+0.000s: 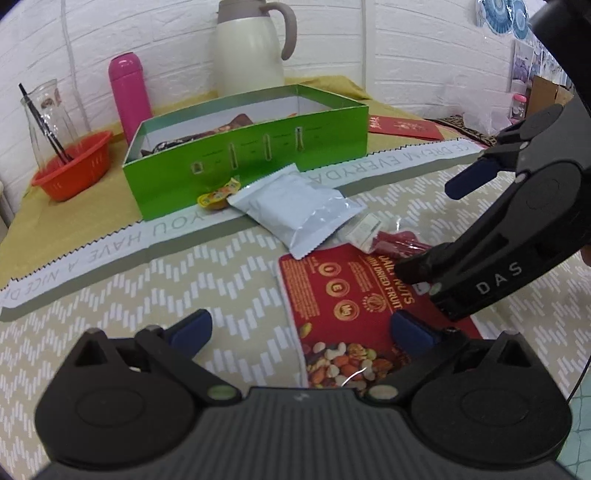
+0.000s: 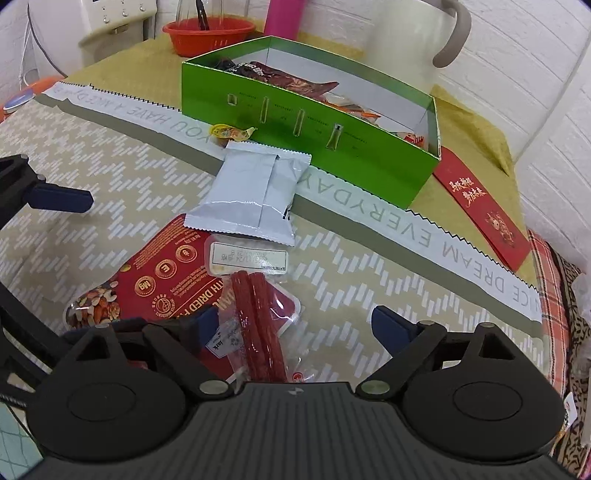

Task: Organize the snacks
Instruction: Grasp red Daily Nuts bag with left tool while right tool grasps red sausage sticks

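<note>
A green open box (image 1: 251, 147) (image 2: 314, 122) with several snack packs inside stands on the patterned tablecloth. In front of it lie a small yellow jelly (image 1: 218, 195) (image 2: 229, 131) and a silver-white packet (image 1: 295, 210) (image 2: 251, 195). Nearer lie a red mixed-nuts pouch (image 1: 347, 306) (image 2: 162, 273) and, partly on it, a clear pack of red sausage sticks (image 1: 395, 243) (image 2: 258, 314). My left gripper (image 1: 303, 328) is open wide, low over the pouch's left edge. My right gripper (image 2: 298, 323) (image 1: 436, 229) is open too, with the sausage pack lying between its fingers, nearer the left one.
Behind the box stand a cream thermos jug (image 1: 251, 48), a pink bottle (image 1: 129, 99), a glass carafe (image 1: 44, 114) and an orange basket (image 1: 74, 173) (image 2: 208, 35). A red envelope (image 1: 406, 127) (image 2: 480, 206) lies right of the box. The two grippers are close together.
</note>
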